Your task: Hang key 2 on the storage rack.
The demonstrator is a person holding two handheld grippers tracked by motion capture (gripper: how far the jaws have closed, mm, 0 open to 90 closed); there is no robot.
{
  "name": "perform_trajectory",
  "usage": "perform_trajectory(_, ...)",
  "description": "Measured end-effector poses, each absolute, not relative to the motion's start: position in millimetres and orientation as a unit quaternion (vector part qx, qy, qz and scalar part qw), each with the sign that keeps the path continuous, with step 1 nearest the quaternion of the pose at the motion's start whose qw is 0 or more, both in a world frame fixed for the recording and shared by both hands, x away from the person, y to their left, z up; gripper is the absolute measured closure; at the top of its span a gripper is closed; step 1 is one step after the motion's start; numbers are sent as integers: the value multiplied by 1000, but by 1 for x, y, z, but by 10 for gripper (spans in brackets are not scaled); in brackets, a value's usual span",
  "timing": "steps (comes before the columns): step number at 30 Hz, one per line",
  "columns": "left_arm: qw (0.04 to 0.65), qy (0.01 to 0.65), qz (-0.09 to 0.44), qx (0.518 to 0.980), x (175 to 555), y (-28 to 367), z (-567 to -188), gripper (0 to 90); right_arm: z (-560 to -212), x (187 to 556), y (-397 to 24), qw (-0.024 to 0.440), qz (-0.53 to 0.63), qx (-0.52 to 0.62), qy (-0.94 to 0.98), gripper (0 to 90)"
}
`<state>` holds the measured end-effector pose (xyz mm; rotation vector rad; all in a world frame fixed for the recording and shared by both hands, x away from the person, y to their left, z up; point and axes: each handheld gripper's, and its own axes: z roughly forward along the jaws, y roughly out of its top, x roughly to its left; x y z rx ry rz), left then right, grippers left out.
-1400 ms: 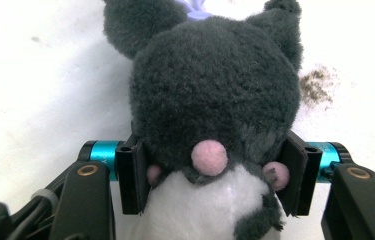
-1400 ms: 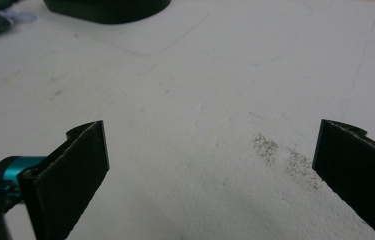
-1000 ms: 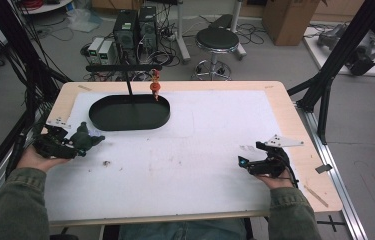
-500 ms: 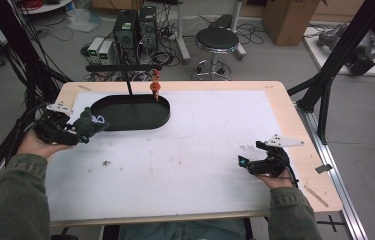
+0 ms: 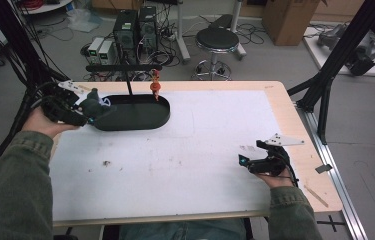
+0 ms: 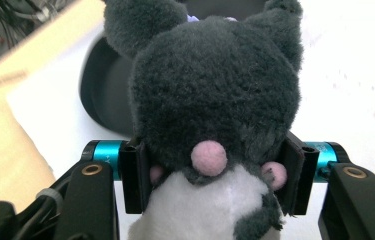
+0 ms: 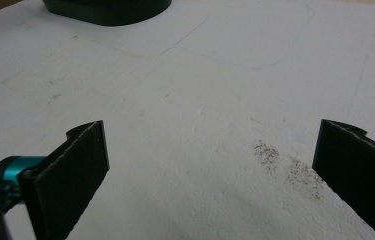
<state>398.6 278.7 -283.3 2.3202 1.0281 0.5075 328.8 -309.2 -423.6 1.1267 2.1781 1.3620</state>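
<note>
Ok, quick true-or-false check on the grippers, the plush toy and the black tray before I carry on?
1. The left gripper is shut on the plush toy. True.
2. The right gripper holds something. False: its jaws stand wide apart over the bare white table cover.
3. The plush toy lies flat inside the black tray. False: it is held in the left gripper at the tray's left end.
4. A small orange figure hangs at the tray's far edge. True.
5. The right gripper rests beside the tray. False: it is far off, near the table's right edge.
</note>
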Motion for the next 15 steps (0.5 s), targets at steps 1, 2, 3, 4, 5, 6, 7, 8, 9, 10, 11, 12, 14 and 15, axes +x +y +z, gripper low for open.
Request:
perform_trajectory(1, 273, 382, 189, 862, 399, 279, -283, 439, -423, 329, -309, 168, 478, 396, 766, 4)
perform_trajectory(2, 276, 377, 191, 863, 402, 276, -278, 439, -423, 328, -309, 169, 478, 395, 766, 4)
perform_trajectory(3, 284, 372, 190, 863, 405, 273, -274, 439, -423, 328, -309, 166, 479, 396, 766, 4)
perform_trajectory(4, 309, 358, 191, 860, 411, 268, -266, 439, -423, 328, -309, 166, 478, 396, 766, 4)
perform_trajectory(5, 320, 354, 192, 858, 412, 265, -264, 439, -423, 328, -308, 166, 477, 397, 767, 4)
perform_trajectory(6, 320, 354, 192, 858, 412, 265, -264, 439, -423, 328, -308, 166, 477, 397, 767, 4)
perform_trajectory(7, 326, 345, 196, 858, 414, 261, -261, 439, -424, 328, -308, 166, 476, 397, 767, 4)
perform_trajectory(8, 328, 339, 197, 859, 417, 258, -260, 439, -424, 328, -308, 167, 476, 397, 767, 5)
perform_trajectory(9, 330, 334, 198, 861, 420, 255, -258, 439, -423, 327, -308, 166, 475, 398, 767, 5)
perform_trajectory(10, 333, 328, 200, 861, 425, 249, -256, 439, -423, 327, -308, 167, 476, 397, 767, 4)
perform_trajectory(11, 334, 325, 203, 861, 428, 246, -254, 439, -423, 327, -308, 166, 475, 398, 767, 4)
perform_trajectory(12, 334, 325, 203, 861, 428, 246, -254, 439, -423, 327, -308, 166, 476, 399, 766, 5)
perform_trajectory(14, 334, 322, 207, 861, 434, 242, -251, 439, -423, 327, -308, 166, 476, 399, 766, 4)
perform_trajectory(15, 331, 323, 209, 862, 437, 240, -249, 439, -423, 327, -308, 166, 475, 399, 767, 4)
